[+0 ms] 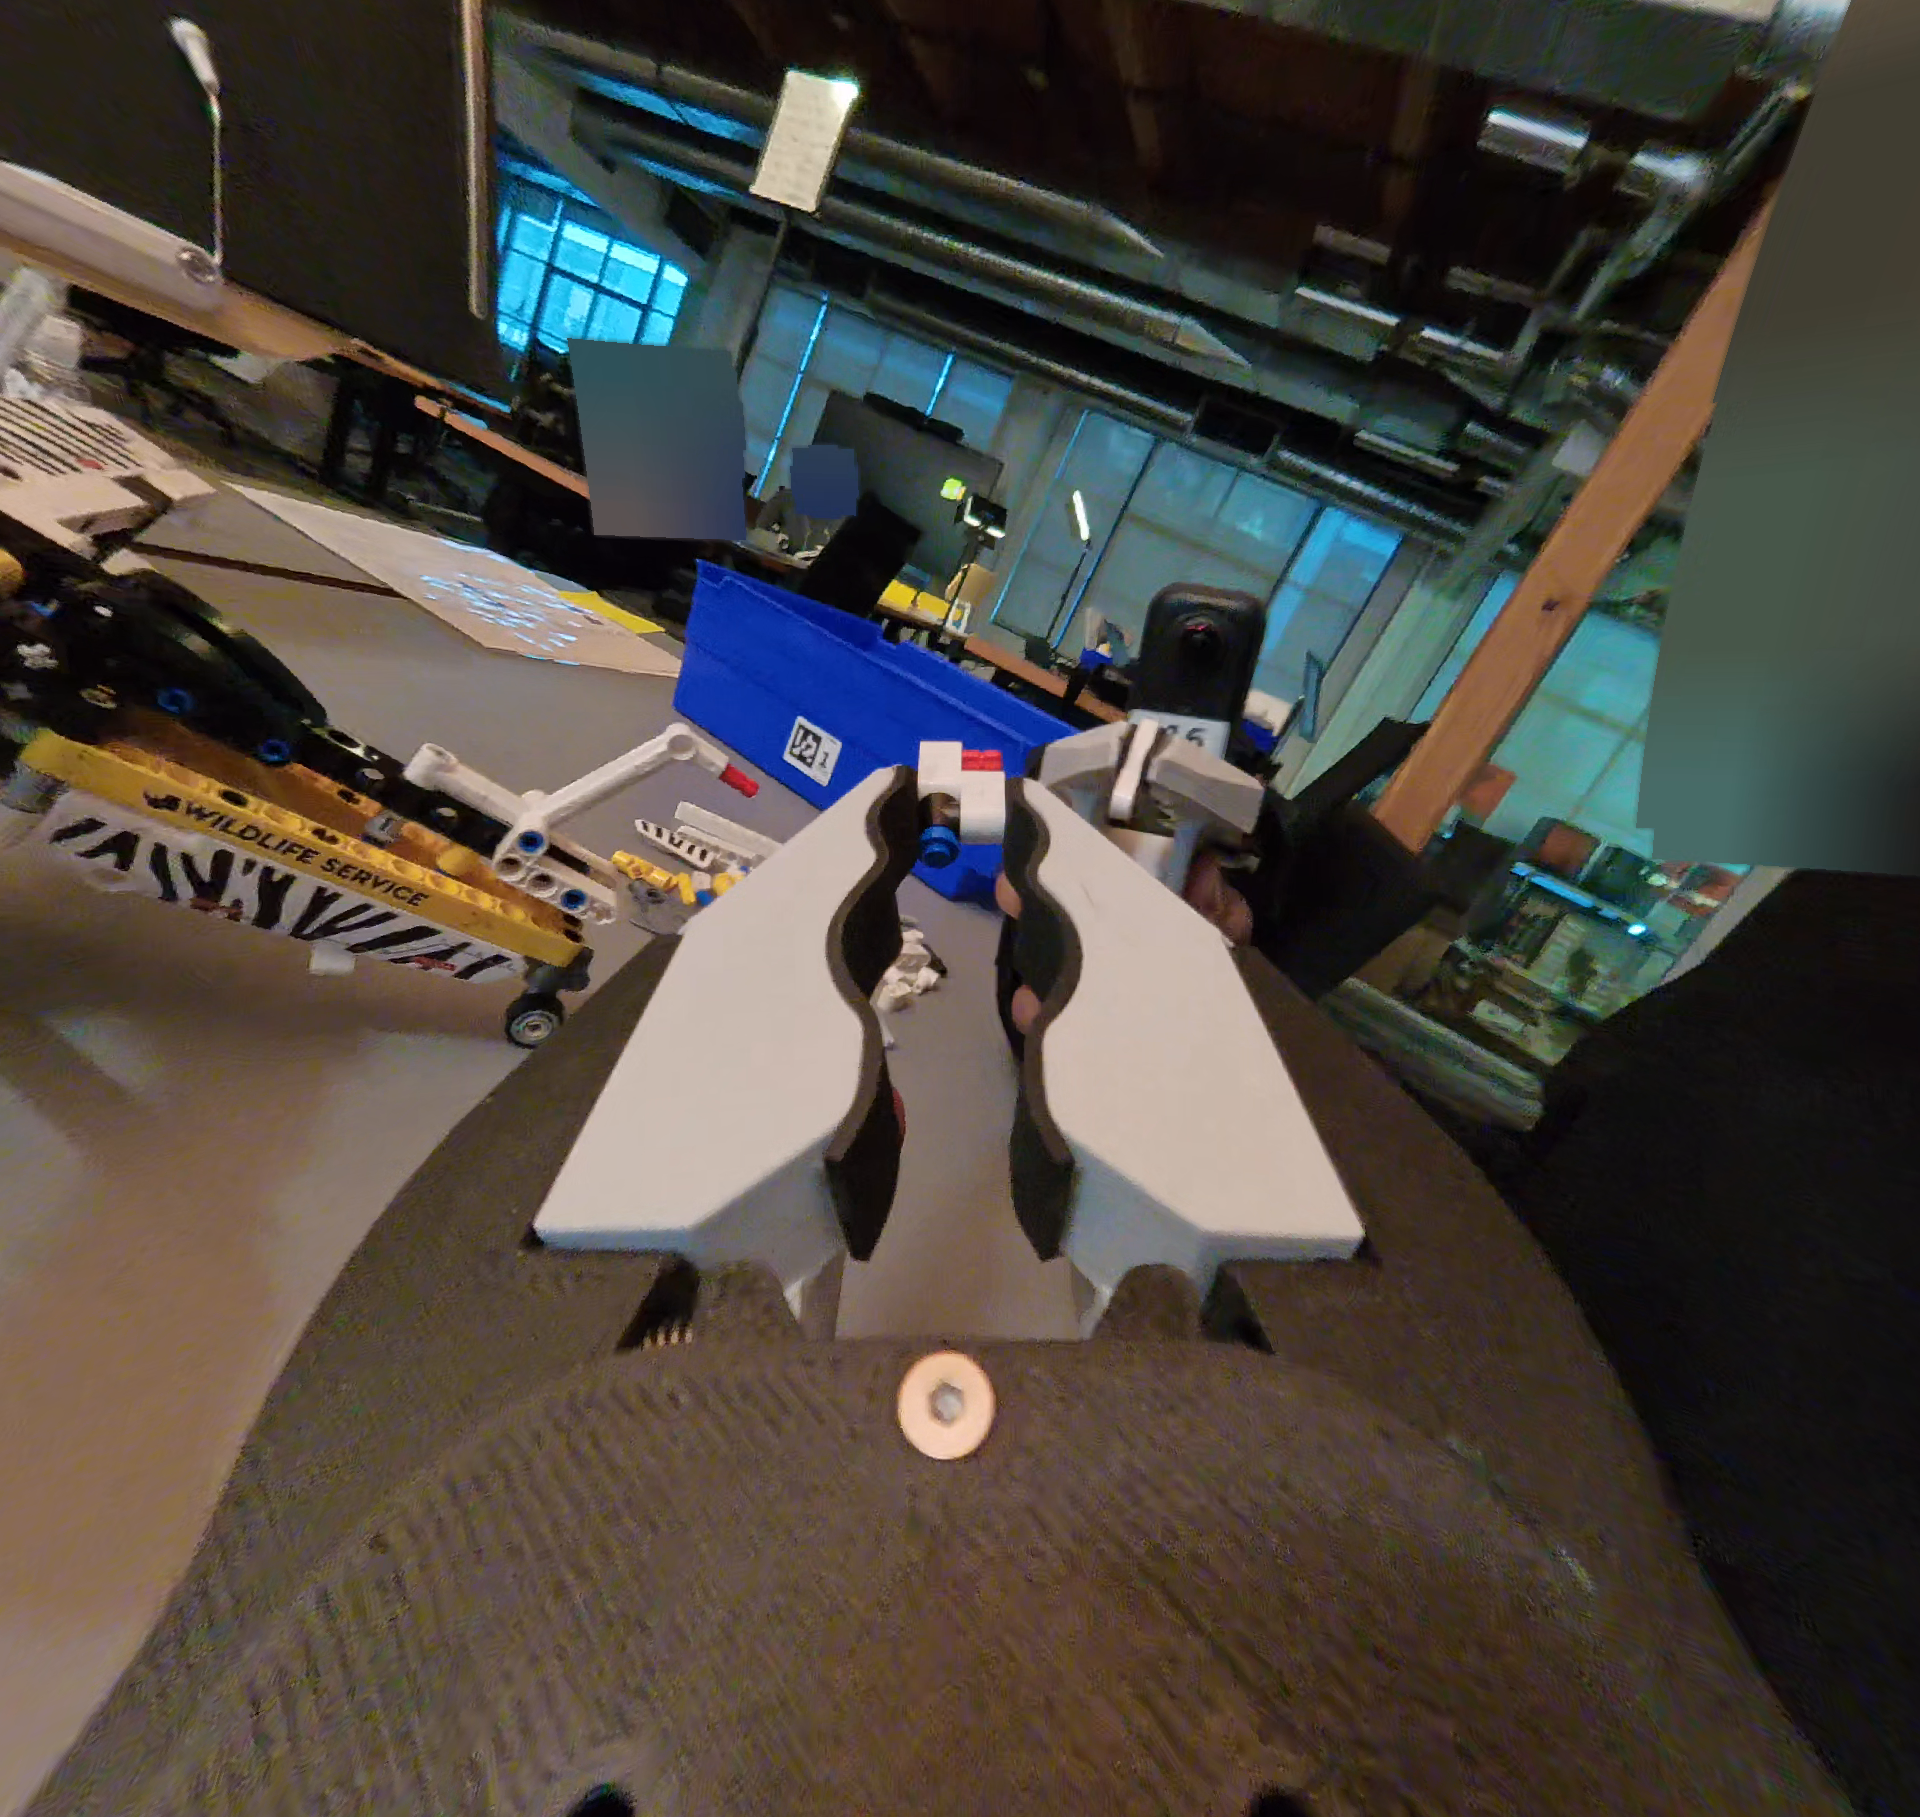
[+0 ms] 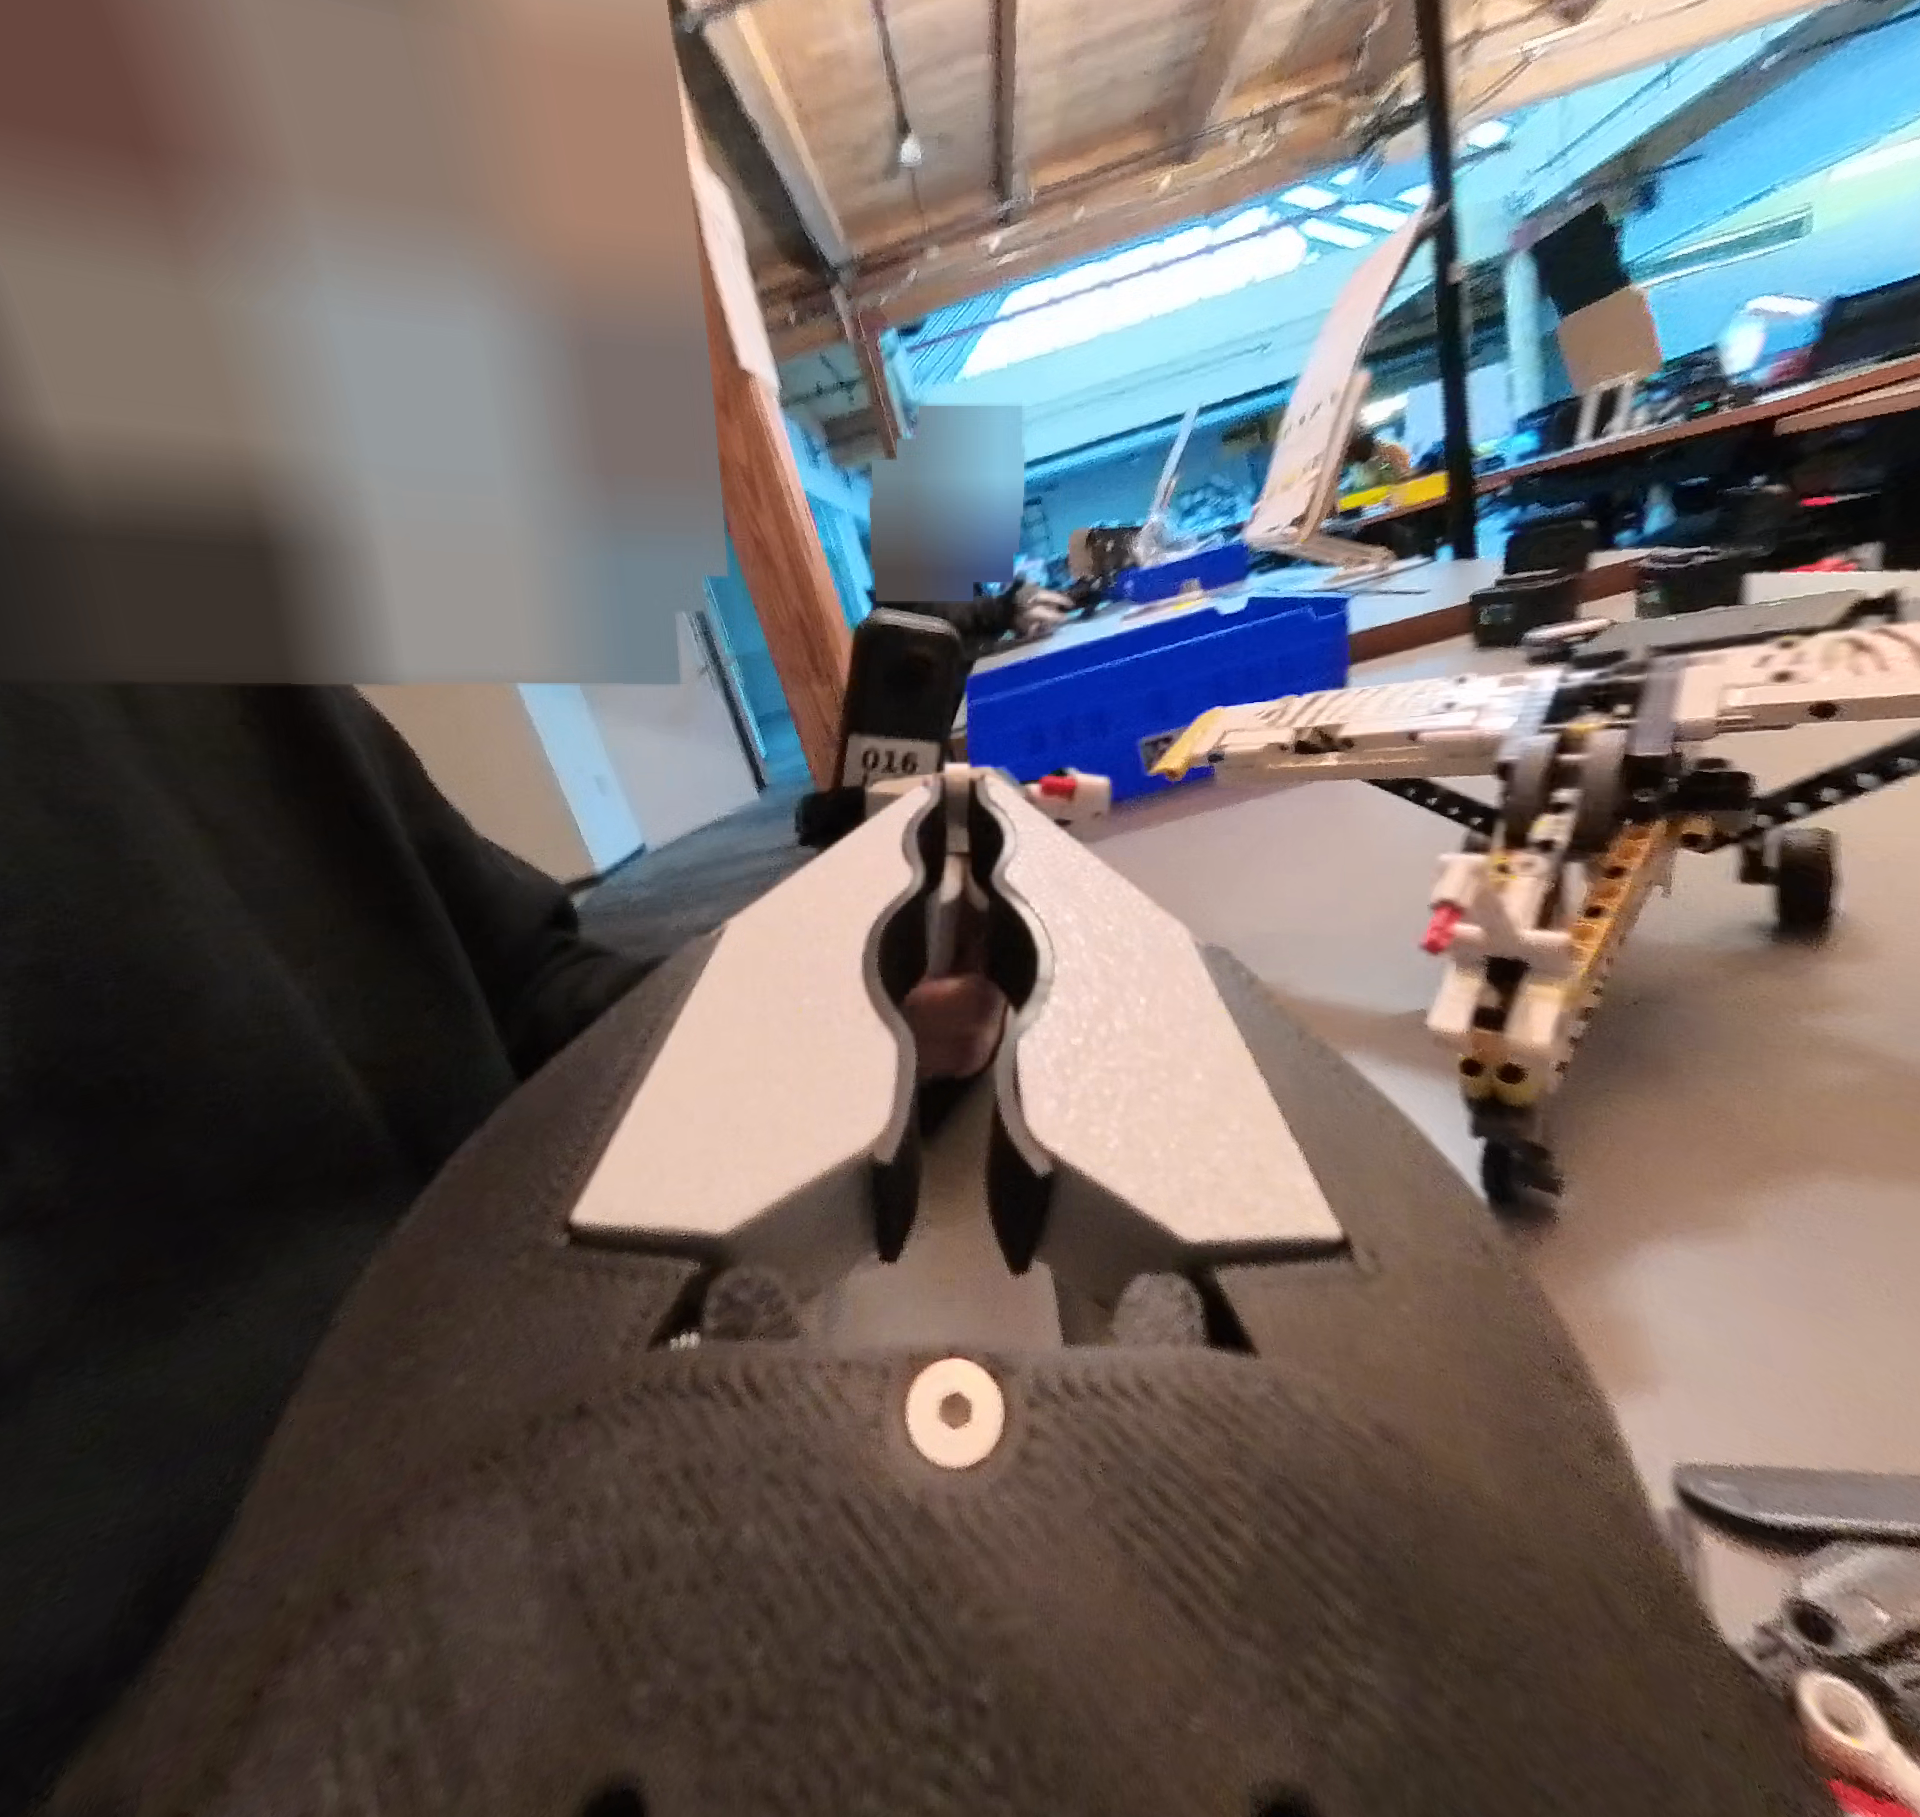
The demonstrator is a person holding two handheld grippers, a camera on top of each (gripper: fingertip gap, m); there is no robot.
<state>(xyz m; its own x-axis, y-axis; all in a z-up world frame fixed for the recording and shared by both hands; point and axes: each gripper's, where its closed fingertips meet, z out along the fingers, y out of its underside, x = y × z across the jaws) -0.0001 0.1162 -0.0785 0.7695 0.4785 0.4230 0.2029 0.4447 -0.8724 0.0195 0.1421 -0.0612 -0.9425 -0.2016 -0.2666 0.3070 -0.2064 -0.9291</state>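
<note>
Pads of the left gripper (image 1: 961,801) clamp a small white brick piece (image 1: 977,796) with a red stud on top and a blue pin (image 1: 938,840) at 8 o'clock; it looks light, rigid and slick, best taken across its flat sides. At 3 o'clock the right gripper (image 2: 961,811) pinches a thin white strip (image 2: 953,832), probably stiff and easily twisted. Farther out, at 10 o'clock, sits a blue bin (image 1: 831,687); at 9 o'clock, a yellow brick model (image 1: 312,832) on the grey table (image 1: 208,1092).
</note>
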